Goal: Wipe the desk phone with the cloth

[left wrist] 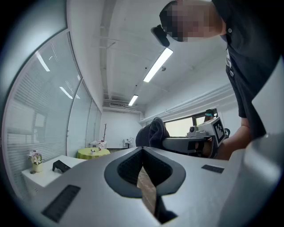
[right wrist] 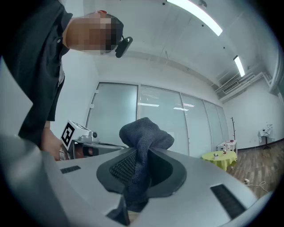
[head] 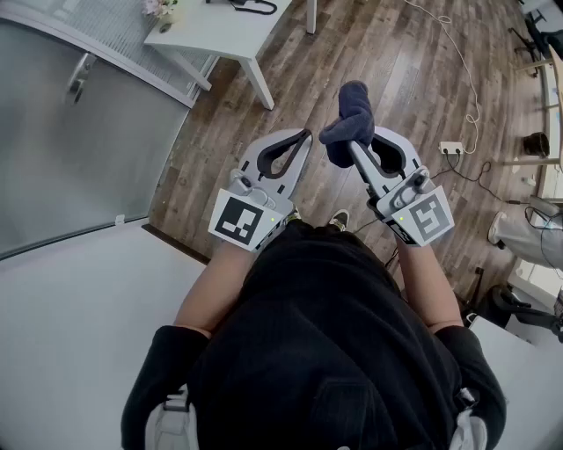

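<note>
The cloth is bunched and pinched in your right hand-held gripper, held up over the wooden floor. Your left hand-held gripper has its jaws pressed together on nothing. No desk phone is clearly in view. A dark object lies on the white bench ahead, but what it is cannot be told. Wiping looks not yet begun, so all of it is left.

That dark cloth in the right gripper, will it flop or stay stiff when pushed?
Probably floppy: the cloth bunches in folds above the right gripper, whose jaws pinch it. Likely light, since that lump stands up unsupported. Its knit-looking texture suggests it won't slip easily.
</note>
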